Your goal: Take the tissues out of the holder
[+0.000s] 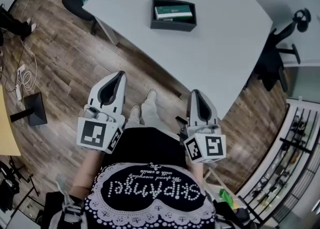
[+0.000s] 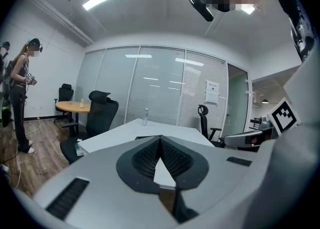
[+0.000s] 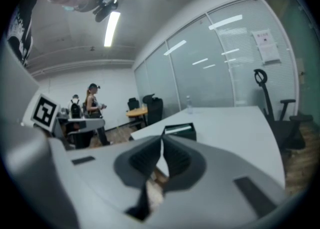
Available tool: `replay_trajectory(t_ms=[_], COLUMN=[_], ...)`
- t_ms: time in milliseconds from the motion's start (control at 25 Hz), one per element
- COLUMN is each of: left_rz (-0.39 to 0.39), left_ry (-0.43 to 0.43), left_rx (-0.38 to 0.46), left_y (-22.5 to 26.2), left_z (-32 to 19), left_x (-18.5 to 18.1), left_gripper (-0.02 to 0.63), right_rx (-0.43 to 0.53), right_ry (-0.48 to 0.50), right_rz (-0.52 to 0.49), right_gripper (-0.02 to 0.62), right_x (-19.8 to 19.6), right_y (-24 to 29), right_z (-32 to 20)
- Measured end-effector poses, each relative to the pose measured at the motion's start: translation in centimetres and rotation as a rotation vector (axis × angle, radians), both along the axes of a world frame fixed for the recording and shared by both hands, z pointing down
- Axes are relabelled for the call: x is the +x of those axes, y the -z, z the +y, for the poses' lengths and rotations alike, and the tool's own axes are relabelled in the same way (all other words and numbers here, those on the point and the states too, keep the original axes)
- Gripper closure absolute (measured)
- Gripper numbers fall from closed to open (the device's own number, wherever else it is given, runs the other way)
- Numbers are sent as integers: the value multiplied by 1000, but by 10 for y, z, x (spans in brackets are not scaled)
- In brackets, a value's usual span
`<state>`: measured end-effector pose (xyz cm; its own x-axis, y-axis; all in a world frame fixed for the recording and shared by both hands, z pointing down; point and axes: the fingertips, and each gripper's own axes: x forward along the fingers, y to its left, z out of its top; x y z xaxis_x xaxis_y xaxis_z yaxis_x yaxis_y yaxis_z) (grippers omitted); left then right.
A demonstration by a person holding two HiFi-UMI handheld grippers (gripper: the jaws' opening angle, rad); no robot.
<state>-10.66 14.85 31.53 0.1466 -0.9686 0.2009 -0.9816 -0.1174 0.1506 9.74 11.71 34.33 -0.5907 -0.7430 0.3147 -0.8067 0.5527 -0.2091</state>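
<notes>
Both tools are hanging low over the brown wood-plank floor, just short of the pale grey worktop. The left hand-held gripper is pointing fwd w/ its jaws pressed together, ribbed pads meeting at the tips, nothing btwn them. The right hand-held gripper is doing the same: jaws together, carrying nothing. The green-and-white tissue pack is lying flat inside the black rectangular open-top holder, which is sitting on the worktop well apart from both grippers, untouched. In the right gripper view that holder is showing just past the jaw tips, slightly to their right. In the left gripper view a black high-back office chair is standing nr the worktop's corner, and a person is standing at far left on the floor.
</notes>
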Motion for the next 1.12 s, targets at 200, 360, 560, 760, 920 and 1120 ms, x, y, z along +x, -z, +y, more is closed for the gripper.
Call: replay_trajectory(t_ms=[200, 360, 560, 760, 920, 1120], left_rz=[-7, -15, -14, -6, 1, 0], left_ry=[23, 58, 96, 112, 124, 119], left_rx=[10, 22, 43, 54, 56, 51], left_y=[2, 5, 9, 11, 11, 14], left_z=[-24, -33, -43, -52, -56, -57], left_x=[12, 8, 6, 13, 18, 24], left_gripper=[577, 577, 577, 577, 577, 577], right_rx=[4, 7, 15, 21, 23, 11], right_ry=[27, 54, 74, 79, 83, 76], right_rz=[-13, -20, -23, -26, -35, -46], right_gripper=[560, 560, 560, 560, 560, 560], right_x=[9, 7, 11, 20, 24, 29], right_y=[-2, -1, 1, 2, 3, 3], right_z=[-31, -45, -60, -73, -79, -79])
